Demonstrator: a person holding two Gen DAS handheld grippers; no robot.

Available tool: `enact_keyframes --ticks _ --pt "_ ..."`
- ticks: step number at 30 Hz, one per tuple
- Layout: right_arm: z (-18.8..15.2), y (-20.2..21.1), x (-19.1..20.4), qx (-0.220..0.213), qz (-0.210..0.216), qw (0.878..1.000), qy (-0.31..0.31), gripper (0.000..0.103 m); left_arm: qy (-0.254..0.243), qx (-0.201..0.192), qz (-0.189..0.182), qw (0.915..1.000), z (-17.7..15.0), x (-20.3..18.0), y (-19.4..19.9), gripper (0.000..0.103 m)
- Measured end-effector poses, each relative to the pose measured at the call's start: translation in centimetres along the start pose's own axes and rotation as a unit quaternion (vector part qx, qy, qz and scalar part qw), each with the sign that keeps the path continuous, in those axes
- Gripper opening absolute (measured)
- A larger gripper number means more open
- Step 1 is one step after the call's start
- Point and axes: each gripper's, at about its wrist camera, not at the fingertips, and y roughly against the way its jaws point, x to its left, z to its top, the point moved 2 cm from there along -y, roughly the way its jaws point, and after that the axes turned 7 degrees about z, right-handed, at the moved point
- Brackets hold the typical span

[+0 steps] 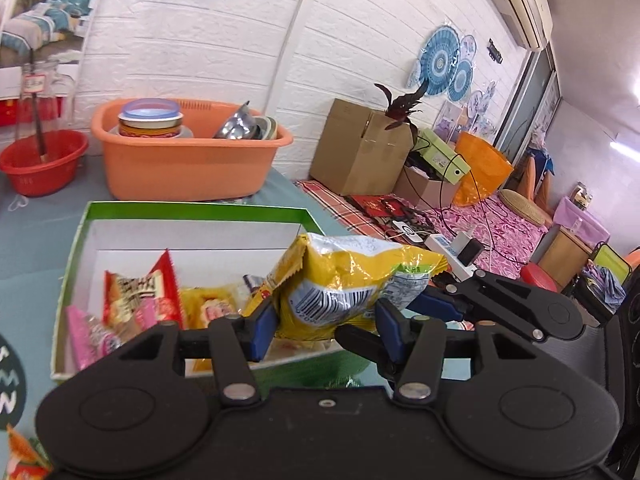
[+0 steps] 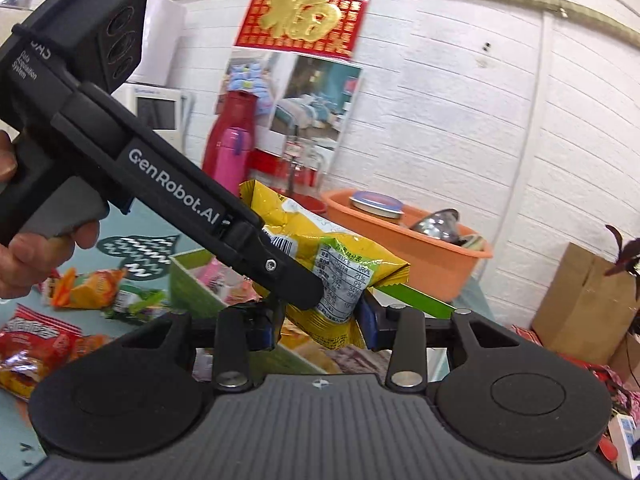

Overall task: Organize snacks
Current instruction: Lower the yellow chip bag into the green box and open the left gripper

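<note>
- Left gripper [image 1: 326, 330] has its blue pads closed onto the lower part of the yellow snack bag [image 1: 344, 284], which is squeezed between them and held up over the near right corner of the green-rimmed box [image 1: 192, 212].
- From the left wrist view, the right gripper [image 1: 436, 300] pokes in from the right, blue tips at the bag's right end; whether they pinch it is hard to make out here.
- The right wrist view shows the bag's printed panel sitting between the right gripper's fingers [image 2: 366, 322], one pad against its right edge, so it is closed on the bag too, though the left pad is largely hidden.
- The body of the left gripper crosses that view diagonally and covers part of the bag, with the person's hand [image 2: 24, 248] cut off at the frame edge.
- Inside the box: a red packet [image 1: 140, 292], pink packets [image 1: 86, 334] and a yellow packet [image 1: 210, 308], their lower ends hidden behind the gripper.
- Only the right wrist view shows loose snacks still on the teal counter [image 2: 156, 216]: an orange bag [image 2: 86, 288], a green packet [image 2: 134, 302], a red bag [image 2: 34, 340].
- The orange tub [image 1: 180, 160] with dishes stands behind the box; the red basin [image 1: 42, 164] beside it appears only in the left wrist view.
</note>
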Motion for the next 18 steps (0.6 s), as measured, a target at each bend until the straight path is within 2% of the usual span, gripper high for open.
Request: enact_keyframes --ticks 10,11,12,13,15,16,18 --pt "-1.6 -3.8 -3.9 0.007 -0.012 0.999 -0.035 0.066 0.013 0.014 0.004 0.9998 1.9 1.1 -5.4 0.070" --pt "-1.7 -4.2 -4.2 0.008 -0.012 0.999 -0.038 0.067 0.016 0.016 0.008 0.9997 1.9 1.4 -5.9 0.072" --pt "-1.9 -4.7 -4.4 0.013 -0.012 0.999 -0.042 0.067 0.018 0.017 0.015 0.9996 1.9 1.6 -6.3 0.082" --pt "-2.1 -5.3 -4.7 0.019 -0.017 0.999 -0.046 0.068 0.022 0.018 0.024 0.9993 1.9 1.9 -6.6 0.097" --pt "-2.8 -6.3 -5.1 0.035 -0.039 0.998 -0.046 0.084 0.030 0.020 0.041 0.9985 1.7 2.7 -6.8 0.103" --pt "-3.2 -6.6 -5.1 0.041 -0.049 0.997 -0.044 0.101 0.033 0.022 0.040 0.9984 1.4 2.9 -6.8 0.103" --pt "-3.8 -6.5 -5.0 0.043 -0.051 0.997 -0.046 0.103 0.034 0.026 0.041 0.9982 1.1 3.3 -6.6 0.103"
